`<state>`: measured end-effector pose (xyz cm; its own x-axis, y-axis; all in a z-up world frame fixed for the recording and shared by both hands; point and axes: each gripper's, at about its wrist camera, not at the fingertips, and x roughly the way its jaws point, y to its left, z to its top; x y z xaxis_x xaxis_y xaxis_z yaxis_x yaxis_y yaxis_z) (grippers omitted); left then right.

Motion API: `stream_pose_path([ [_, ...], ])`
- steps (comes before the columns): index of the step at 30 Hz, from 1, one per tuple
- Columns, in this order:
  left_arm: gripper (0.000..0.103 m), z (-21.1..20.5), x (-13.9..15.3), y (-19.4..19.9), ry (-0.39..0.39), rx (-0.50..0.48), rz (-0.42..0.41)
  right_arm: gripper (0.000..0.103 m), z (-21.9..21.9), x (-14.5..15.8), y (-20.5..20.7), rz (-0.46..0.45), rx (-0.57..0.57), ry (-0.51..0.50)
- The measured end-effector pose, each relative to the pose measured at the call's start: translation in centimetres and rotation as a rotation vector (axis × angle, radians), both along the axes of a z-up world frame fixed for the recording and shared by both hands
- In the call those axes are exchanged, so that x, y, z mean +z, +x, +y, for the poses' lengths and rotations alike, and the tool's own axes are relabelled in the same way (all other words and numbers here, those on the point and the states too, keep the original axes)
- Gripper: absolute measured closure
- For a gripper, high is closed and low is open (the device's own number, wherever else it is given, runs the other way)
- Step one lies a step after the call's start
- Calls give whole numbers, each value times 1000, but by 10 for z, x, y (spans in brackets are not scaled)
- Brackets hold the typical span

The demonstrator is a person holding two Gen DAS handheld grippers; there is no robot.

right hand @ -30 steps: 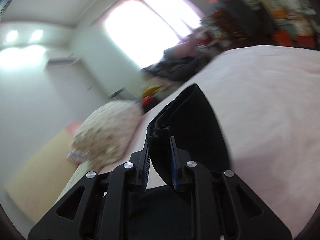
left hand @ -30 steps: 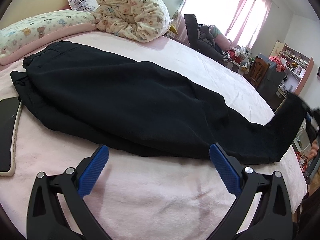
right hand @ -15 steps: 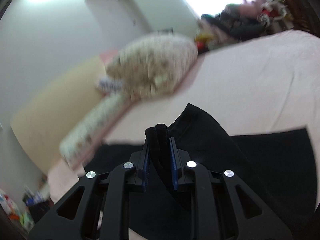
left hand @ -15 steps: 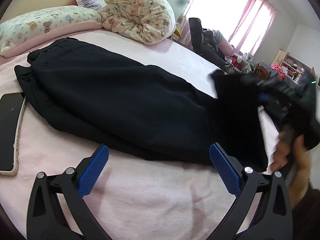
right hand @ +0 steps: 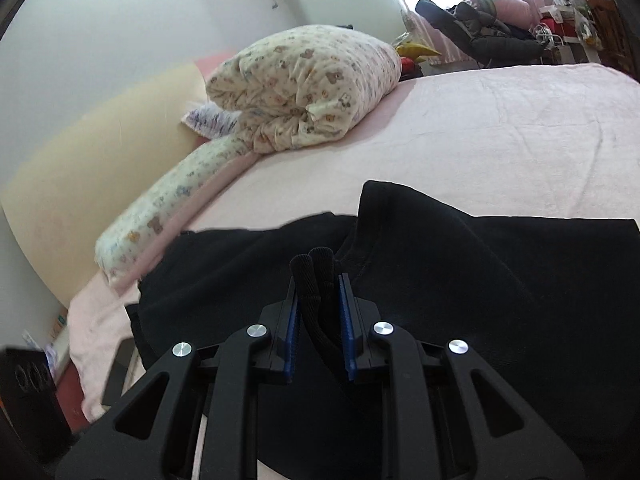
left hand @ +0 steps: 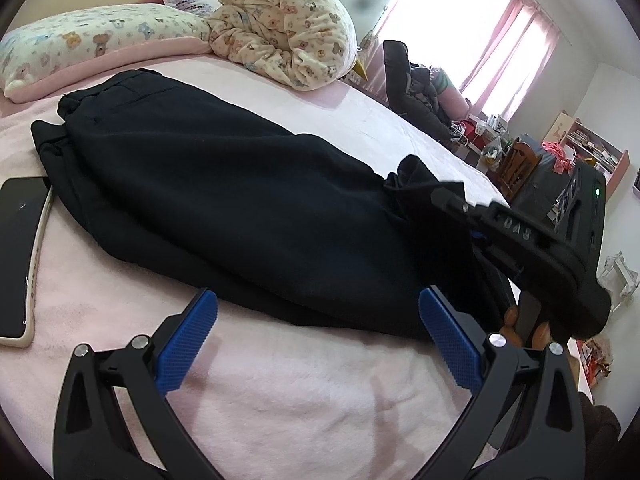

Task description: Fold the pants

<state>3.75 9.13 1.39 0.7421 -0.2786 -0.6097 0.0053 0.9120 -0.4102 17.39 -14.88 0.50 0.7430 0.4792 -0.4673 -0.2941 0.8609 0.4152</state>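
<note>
Black pants (left hand: 224, 184) lie across the pink bed, waistband at the far left near the pillow. My right gripper (right hand: 318, 300) is shut on the bunched leg cuffs (right hand: 316, 276) and holds them over the pants' lower half (right hand: 460, 280), with the leg end doubled back on itself. The left wrist view shows that same right gripper (left hand: 440, 196) coming in from the right with the dark cuff cloth in it. My left gripper (left hand: 316, 332) hovers wide open just above the bed, its blue pads (left hand: 188, 340) short of the pants' near edge, holding nothing.
A phone (left hand: 20, 256) lies on the bed at the left beside the waistband. A rolled patterned duvet (left hand: 280, 28) and a long pillow (left hand: 96, 40) sit at the head of the bed. A dark chair (left hand: 408, 92) and cluttered shelves stand beyond the bed's far side.
The right gripper swung the leg cuffs from the bed's far right end up and over toward the waistband, doubling the leg back onto the pants. The left gripper stayed put, open.
</note>
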Motion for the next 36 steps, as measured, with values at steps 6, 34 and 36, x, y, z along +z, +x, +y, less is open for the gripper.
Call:
stream_pose_path([
  [6, 2, -1, -2, -1, 4, 5, 11, 84, 15, 3, 5, -13, 27, -22],
  [34, 2, 21, -6, 6, -52, 72, 62, 58, 55, -27, -8, 132, 156, -197],
  [36, 2, 23, -7, 6, -65, 80, 70, 58, 55, -24, -12, 135, 168, -185],
])
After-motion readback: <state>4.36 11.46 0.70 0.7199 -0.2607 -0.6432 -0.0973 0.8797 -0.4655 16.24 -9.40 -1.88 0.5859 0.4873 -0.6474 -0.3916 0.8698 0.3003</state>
